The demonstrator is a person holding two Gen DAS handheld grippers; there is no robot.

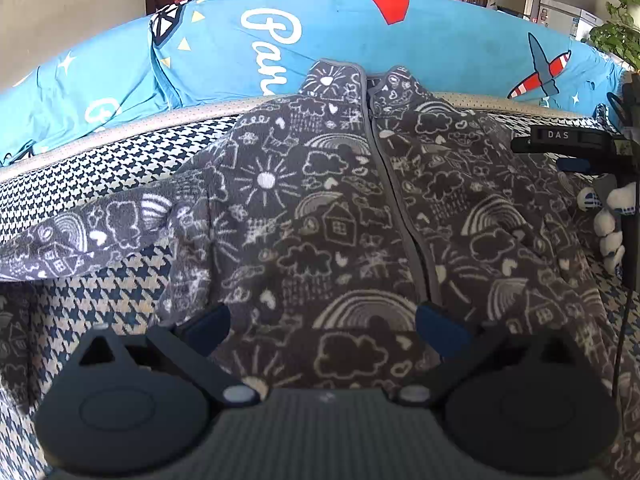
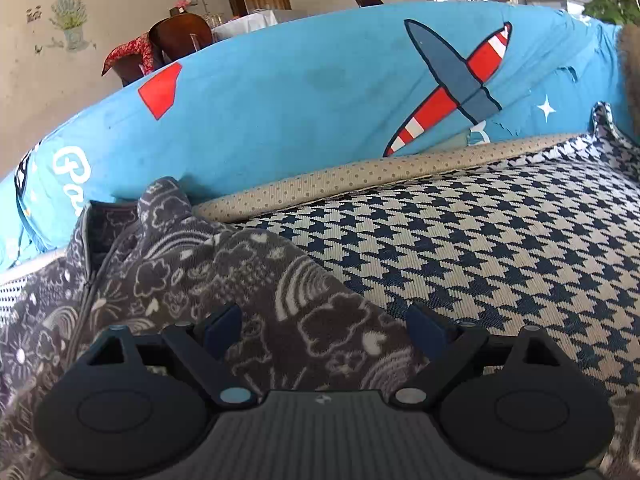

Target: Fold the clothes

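Both claws gape over the jacket [image 1: 340, 208]
Left claw [image 1: 323, 330] above its front, right claw [image 2: 324, 328] above its edge on the houndstooth cushion [image 2: 480, 248]

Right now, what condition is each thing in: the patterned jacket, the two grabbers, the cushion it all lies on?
Grey doodle-print jacket: spread flat, front up, zipped closed, not yet folded.
Jacket sleeve: stretched out sideways, unfolded.
Left gripper: open, above the jacket's lower front, holding nothing.
Right gripper: open, over the jacket's edge, holding nothing.
Houndstooth cushion: flat, partly covered by the jacket.
Blue printed backrest cover: draped, a little creased.
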